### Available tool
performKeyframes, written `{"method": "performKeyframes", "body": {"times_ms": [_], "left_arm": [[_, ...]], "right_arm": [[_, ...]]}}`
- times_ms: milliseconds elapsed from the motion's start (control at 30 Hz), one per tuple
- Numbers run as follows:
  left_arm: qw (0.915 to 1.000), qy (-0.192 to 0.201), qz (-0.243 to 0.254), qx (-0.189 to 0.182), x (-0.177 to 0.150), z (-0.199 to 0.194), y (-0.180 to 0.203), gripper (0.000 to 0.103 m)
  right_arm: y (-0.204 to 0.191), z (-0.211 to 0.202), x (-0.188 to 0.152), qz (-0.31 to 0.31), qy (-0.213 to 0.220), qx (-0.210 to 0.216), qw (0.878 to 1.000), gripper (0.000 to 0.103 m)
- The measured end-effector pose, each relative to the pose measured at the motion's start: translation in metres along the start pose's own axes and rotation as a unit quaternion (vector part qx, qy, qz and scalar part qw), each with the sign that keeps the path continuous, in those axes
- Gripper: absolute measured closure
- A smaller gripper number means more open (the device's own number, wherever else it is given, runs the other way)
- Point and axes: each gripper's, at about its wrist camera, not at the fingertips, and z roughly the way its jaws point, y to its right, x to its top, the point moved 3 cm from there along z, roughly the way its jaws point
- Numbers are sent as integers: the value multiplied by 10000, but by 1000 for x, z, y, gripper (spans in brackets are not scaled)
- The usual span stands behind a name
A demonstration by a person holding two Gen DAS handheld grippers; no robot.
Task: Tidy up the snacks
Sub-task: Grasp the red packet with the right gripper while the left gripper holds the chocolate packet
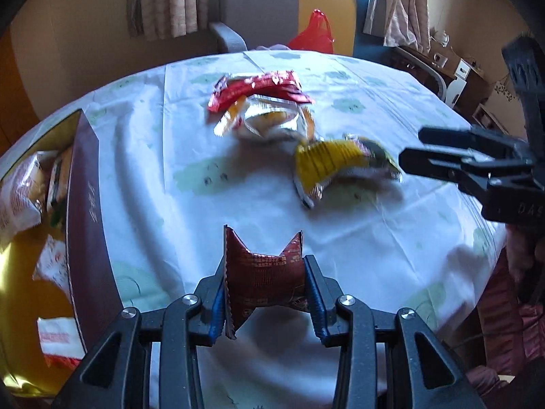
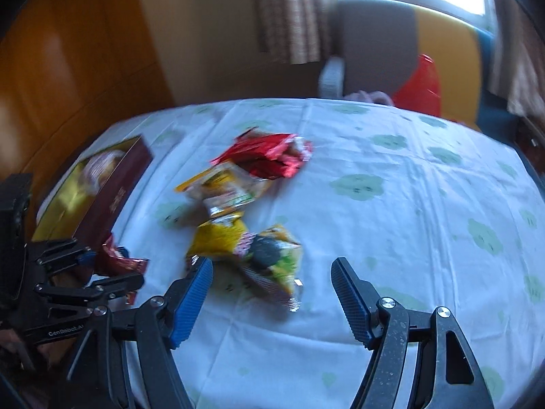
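box of dark red stands as landmark: left gripper just beside it, clenched on a red packet; right gripper farther off, released, over a yellow packet.

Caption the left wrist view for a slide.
Left hand-held gripper grips a dark red snack packet beside the open box, more packets ahead.

Tablecloth lies bare rightward; snack pile — box — crowd the left.
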Motion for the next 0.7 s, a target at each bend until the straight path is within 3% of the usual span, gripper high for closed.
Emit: {"method": "performKeyframes", "body": {"times_ms": [167, 433, 700], "left_arm": [[9998, 5, -147, -143, -5, 1, -5, 62], [9995, 98, -192, -230, -9, 0, -7, 62], [9992, 149, -185, -316, -9, 0, -9, 62]], "right_arm": [[-9, -1, 17, -434, -1, -52, 9990, 30], [-19, 26, 94, -1140, 146, -104, 9933, 31], [-34, 104, 152, -2135, -578, -84, 9752, 32]]}}
